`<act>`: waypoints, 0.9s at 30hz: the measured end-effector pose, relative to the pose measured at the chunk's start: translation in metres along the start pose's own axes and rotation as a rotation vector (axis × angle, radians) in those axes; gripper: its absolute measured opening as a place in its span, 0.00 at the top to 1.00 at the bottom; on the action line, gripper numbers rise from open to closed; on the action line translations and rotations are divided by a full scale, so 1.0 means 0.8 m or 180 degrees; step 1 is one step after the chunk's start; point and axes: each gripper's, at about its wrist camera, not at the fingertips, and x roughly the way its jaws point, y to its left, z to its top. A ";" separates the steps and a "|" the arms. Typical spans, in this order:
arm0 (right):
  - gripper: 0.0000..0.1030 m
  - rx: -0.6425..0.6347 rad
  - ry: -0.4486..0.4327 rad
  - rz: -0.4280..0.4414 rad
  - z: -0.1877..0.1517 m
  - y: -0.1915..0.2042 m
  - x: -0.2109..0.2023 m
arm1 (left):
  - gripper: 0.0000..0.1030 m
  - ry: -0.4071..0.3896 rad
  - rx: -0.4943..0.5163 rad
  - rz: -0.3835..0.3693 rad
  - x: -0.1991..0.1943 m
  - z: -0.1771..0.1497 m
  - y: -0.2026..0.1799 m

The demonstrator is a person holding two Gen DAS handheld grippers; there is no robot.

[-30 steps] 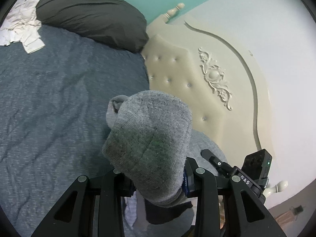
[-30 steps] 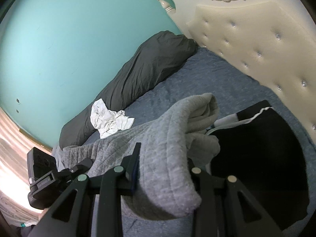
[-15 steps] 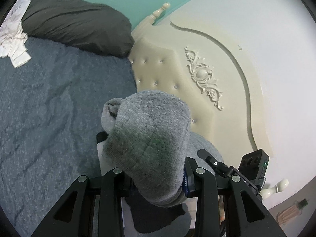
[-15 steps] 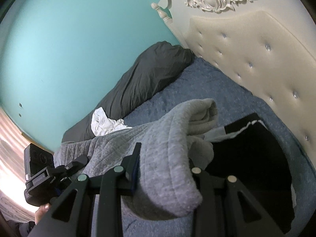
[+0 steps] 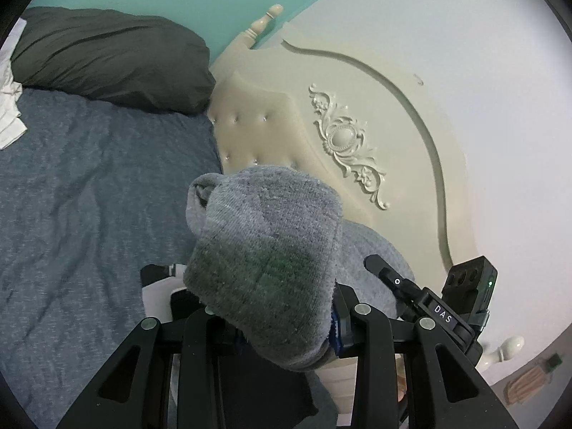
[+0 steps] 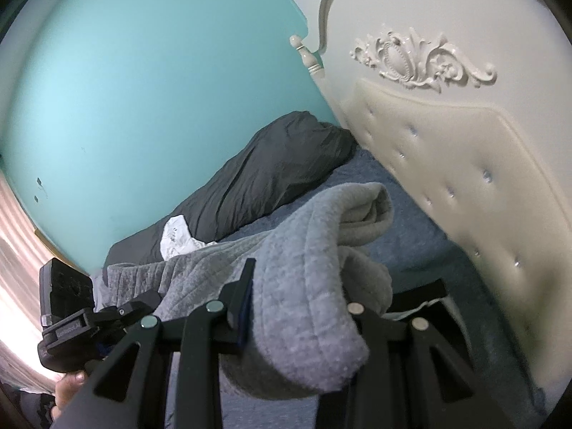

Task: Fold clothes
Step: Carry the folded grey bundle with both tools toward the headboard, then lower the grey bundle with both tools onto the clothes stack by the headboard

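Observation:
A thick grey knitted garment (image 5: 264, 250) hangs in the air above the bed, stretched between both grippers. My left gripper (image 5: 279, 325) is shut on one bunched end, which covers its fingertips. In the right wrist view my right gripper (image 6: 300, 318) is shut on the other folded end of the grey garment (image 6: 307, 279). A black garment with white trim (image 5: 157, 279) lies flat on the bed below, and the right wrist view also shows this black garment (image 6: 425, 293).
A blue bedspread (image 5: 89, 196) covers the bed. A dark grey pillow (image 5: 107, 57) and a crumpled white cloth (image 6: 178, 239) lie near the turquoise wall. The cream tufted headboard (image 5: 321, 136) stands close ahead. A hand (image 6: 68, 389) holds the left gripper.
Both grippers have risen with the grey garment and moved across the bed. The bed surface and black garment now sit lower in view, and more of the headboard shows.

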 end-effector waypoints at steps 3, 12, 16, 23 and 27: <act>0.71 -0.0044 0.0008 -0.0058 0.000 -0.021 0.004 | 0.65 0.0039 -0.0006 0.0017 0.022 -0.013 0.002; 0.71 0.0004 0.0273 -0.0278 -0.061 -0.093 0.016 | 0.65 0.0385 -0.0213 0.0069 0.081 -0.098 0.036; 0.71 0.0008 0.0378 -0.0322 -0.089 -0.110 0.004 | 0.65 0.0505 -0.0272 0.0051 0.086 -0.130 0.039; 0.71 0.0110 0.0522 -0.0427 -0.126 -0.136 -0.018 | 0.65 0.0677 -0.0328 0.0042 0.092 -0.169 0.042; 0.71 0.0183 0.0608 -0.0451 -0.150 -0.143 -0.021 | 0.65 0.0736 -0.0435 0.0074 0.087 -0.193 0.057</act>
